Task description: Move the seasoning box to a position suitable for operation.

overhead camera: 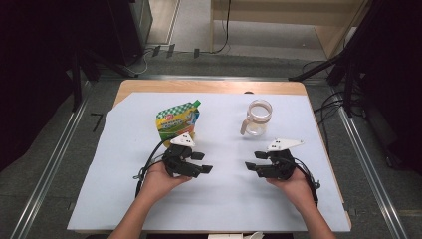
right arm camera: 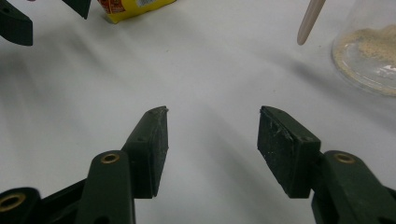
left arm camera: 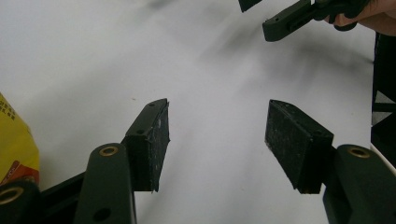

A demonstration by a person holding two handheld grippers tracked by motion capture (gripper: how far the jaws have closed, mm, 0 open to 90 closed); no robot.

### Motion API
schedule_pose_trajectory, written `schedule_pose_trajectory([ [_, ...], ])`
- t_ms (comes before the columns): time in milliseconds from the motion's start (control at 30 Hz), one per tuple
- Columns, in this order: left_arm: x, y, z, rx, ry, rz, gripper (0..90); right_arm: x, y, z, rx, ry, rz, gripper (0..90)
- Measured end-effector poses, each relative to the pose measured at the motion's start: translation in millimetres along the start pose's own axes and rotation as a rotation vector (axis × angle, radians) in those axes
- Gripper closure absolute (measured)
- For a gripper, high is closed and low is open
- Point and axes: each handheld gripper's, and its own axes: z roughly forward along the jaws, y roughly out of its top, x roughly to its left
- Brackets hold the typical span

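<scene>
A green and yellow spouted pouch [overhead camera: 177, 122] lies on the white sheet [overhead camera: 219, 199] at the back left. A clear glass jar [overhead camera: 259, 117] with a pale handle and some tan powder at its bottom stands at the back right. My left gripper [overhead camera: 203, 163] rests low in front of the pouch, jaws open and pointing right, with only bare sheet between them [left arm camera: 217, 135]. My right gripper [overhead camera: 253, 161] faces it from the right, open too, nothing between its jaws [right arm camera: 212, 140]. The jar [right arm camera: 369, 51] and its handle [right arm camera: 309, 21] show at the right gripper view's far right, the pouch [right arm camera: 135, 7] at its top.
The sheet covers a wooden table [overhead camera: 209, 87] whose back edge shows bare. Dark stands and cables line the floor on both sides. A yellow corner of the pouch [left arm camera: 14, 144] sits at the left gripper view's left edge.
</scene>
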Motion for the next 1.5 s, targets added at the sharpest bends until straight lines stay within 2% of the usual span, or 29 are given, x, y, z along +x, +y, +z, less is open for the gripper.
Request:
schedule_pose_trajectory([
  [67,0.3,0.1,-1.5,-0.008,-0.002,-0.002,40.6,-0.9,-0.2,0.2,0.008,-0.002,0.022,43.7],
  [167,0.7,-0.2,-2.6,-0.009,0.003,0.000,40.5,-2.7,-0.4,-0.5,0.006,-0.008,0.028,42.9],
  [633,0.9,-0.9,-6.9,-0.020,0.005,0.000,40.2,-10.3,0.2,-7.2,-0.022,-0.047,0.033,41.4],
  [800,1.3,-1.6,-8.7,-0.016,0.023,0.005,40.1,-15.9,0.1,-9.3,-0.023,-0.068,0.046,42.0],
  [833,1.4,-1.9,-9.6,-0.013,0.028,0.010,40.1,-19.4,-0.6,-11.4,-0.022,-0.097,0.050,42.1],
  [1000,1.3,-2.9,-10.6,-0.016,0.026,0.009,40.0,-26.6,-0.3,-13.6,-0.036,-0.132,0.065,41.7],
  [1033,1.3,-3.2,-10.8,-0.019,0.024,0.007,40.0,-31.8,0.8,-11.7,-0.037,-0.157,0.068,41.7],
  [1133,1.2,-3.5,-11.5,-0.022,0.022,0.004,40.0,-36.1,1.1,-10.0,-0.039,-0.172,0.059,41.8],
  [1267,2.5,-4.2,-12.3,-0.022,0.021,0.002,40.0,-44.2,0.3,-8.2,-0.045,-0.180,0.078,43.3],
  [1300,3.7,-4.7,-12.8,-0.020,0.024,-0.002,39.9,-50.3,-0.9,-7.1,-0.049,-0.191,0.092,43.4],
  [1433,5.9,-5.4,-14.6,-0.031,0.023,-0.012,40.0,-57.4,0.0,-4.9,-0.042,-0.215,0.100,42.7],
  [1467,6.2,-5.6,-14.7,-0.030,0.023,-0.012,40.0,-61.0,2.3,-3.4,-0.030,-0.232,0.095,42.2],
  [1500,6.3,-5.7,-14.6,-0.028,0.024,-0.011,40.0,-66.8,5.3,-0.7,-0.041,-0.246,0.101,41.8],
])
